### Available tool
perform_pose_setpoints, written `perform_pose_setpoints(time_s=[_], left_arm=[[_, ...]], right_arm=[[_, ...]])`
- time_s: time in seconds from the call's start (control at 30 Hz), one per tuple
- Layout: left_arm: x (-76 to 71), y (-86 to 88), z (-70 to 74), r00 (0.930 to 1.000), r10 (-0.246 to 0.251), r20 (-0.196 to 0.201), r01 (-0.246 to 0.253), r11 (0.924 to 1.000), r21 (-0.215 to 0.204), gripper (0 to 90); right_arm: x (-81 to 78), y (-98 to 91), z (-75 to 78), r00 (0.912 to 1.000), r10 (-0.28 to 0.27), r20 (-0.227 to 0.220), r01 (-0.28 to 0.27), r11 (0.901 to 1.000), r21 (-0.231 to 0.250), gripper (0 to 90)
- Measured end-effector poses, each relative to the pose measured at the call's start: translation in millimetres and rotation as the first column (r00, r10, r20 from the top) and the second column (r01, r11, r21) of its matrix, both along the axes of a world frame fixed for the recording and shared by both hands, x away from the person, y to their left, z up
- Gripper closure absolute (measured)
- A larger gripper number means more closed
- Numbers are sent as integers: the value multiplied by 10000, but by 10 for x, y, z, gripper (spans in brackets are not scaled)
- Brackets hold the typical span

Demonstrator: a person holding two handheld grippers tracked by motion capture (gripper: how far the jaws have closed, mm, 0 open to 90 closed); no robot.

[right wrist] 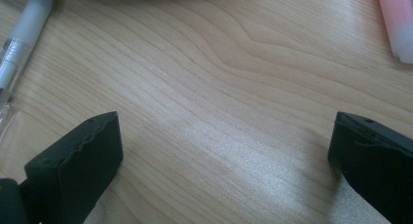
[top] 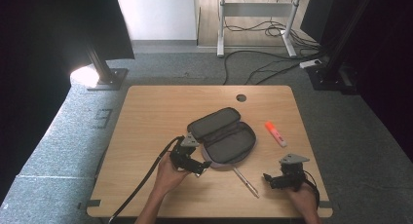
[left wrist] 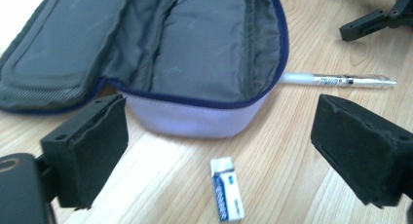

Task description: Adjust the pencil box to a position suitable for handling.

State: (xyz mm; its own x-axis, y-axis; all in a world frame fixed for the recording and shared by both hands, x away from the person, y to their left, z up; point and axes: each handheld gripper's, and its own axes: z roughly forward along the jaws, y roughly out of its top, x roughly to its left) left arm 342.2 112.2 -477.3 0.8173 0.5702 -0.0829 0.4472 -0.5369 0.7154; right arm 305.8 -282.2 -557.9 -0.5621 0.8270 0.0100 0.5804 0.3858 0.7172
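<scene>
An open pencil case (top: 223,135) with a grey lining and lilac outside lies unzipped at the table's middle. My left gripper (top: 194,164) hovers open at its near-left end; in the left gripper view the case (left wrist: 195,53) lies just beyond the jaws and a small white-and-blue eraser (left wrist: 227,196) rests on the wood between them. A clear pen (top: 246,181) lies in front of the case, its tip toward the near edge; it also shows as the pen (left wrist: 341,81) and the pen (right wrist: 19,44). My right gripper (top: 274,180) stands open over bare wood at the near right. An orange highlighter (top: 275,134) lies right of the case, seen as the highlighter (right wrist: 398,24).
The wooden table (top: 146,112) has a round cable hole (top: 241,98) near its far edge. Grey carpet surrounds it, with stand bases and cables on the floor beyond. A black cable (top: 141,185) trails from the left gripper off the near edge.
</scene>
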Motion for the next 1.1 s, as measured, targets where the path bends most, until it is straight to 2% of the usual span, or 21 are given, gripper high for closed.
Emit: perform_pose_setpoints(time_s=[0.23,0.37,0.57,0.73,0.87,1.1], left_arm=[[-46,195,-109,9997,237,-24,-236,9994,236,12],[-79,269,-176,9992,374,129,-382,9971,651,0],[-119,407,-250,9985,538,89,-541,9979,345,0],[-157,517,-320,9971,739,162,-743,9969,265,0],[-182,593,-401,9951,941,300,-964,9918,838,0],[-203,793,-551,9894,1430,235,-1446,9847,974,0]], right_arm=[[-17,10,0,9998,-211,-6,211,9998,3,0],[-29,14,0,9995,-327,-9,327,9995,11,0],[-53,9,0,9992,-411,-6,411,9992,6,0],[-95,-9,0,9985,-555,-11,555,9985,7,0],[-112,-23,-1,9983,-582,-1,582,9983,9,0],[-108,-28,-1,9986,-536,-7,536,9986,11,0]])
